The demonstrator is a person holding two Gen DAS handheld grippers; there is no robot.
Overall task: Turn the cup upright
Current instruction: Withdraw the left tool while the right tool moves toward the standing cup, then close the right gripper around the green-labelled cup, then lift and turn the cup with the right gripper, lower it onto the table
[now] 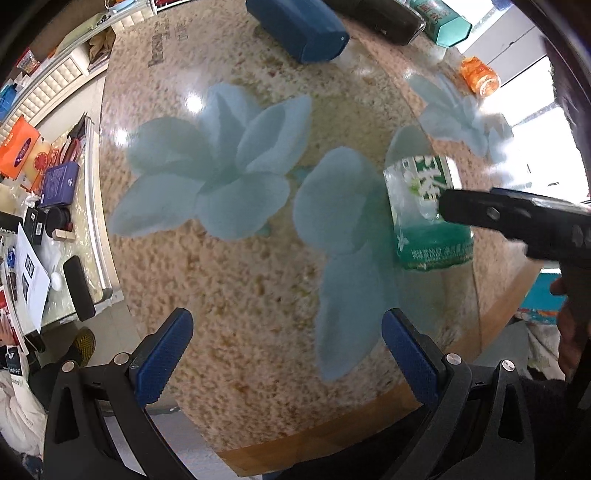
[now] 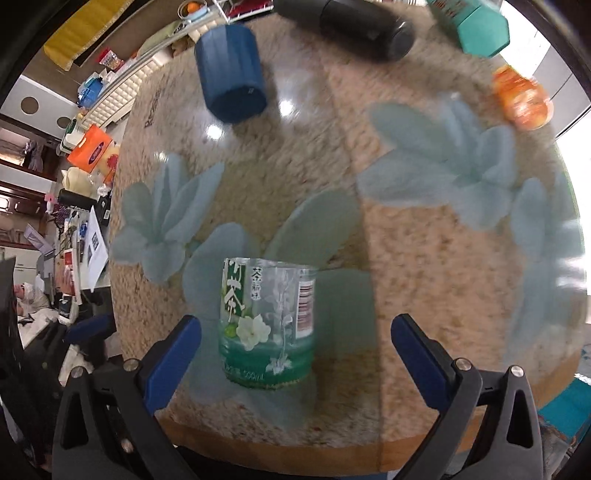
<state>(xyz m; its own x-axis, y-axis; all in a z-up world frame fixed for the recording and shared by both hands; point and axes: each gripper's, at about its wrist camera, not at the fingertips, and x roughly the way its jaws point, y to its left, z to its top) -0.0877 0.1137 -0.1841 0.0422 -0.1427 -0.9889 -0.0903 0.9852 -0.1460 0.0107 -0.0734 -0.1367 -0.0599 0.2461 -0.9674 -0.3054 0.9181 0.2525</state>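
Cup (image 2: 267,325) is a clear cut-down tea bottle with a green-and-white label bearing a white flower; it stands on the table (image 2: 424,277) with its open rim up, near the front edge. The table has a speckled tan top with pale blue flower prints under a glossy sheet. Right gripper (image 2: 295,354): blue-padded fingers spread wide to either side of the cup, not touching it, nothing held. In the left wrist view the same cup (image 1: 428,206) sits to the right, with one black finger of the right gripper (image 1: 517,221) reaching across in front of its label; whether it touches cannot be told. Left gripper (image 1: 288,354): fingers parted wide over bare tabletop, holding nothing, well apart from the cup. At the far side of the table are a dark blue tumbler (image 2: 231,74), a black cylinder (image 2: 347,26) on its side, a teal box (image 2: 476,26) and an orange packet (image 2: 524,99). A cluttered counter (image 1: 55,221) lies off to the left. Both views are slightly blurred.
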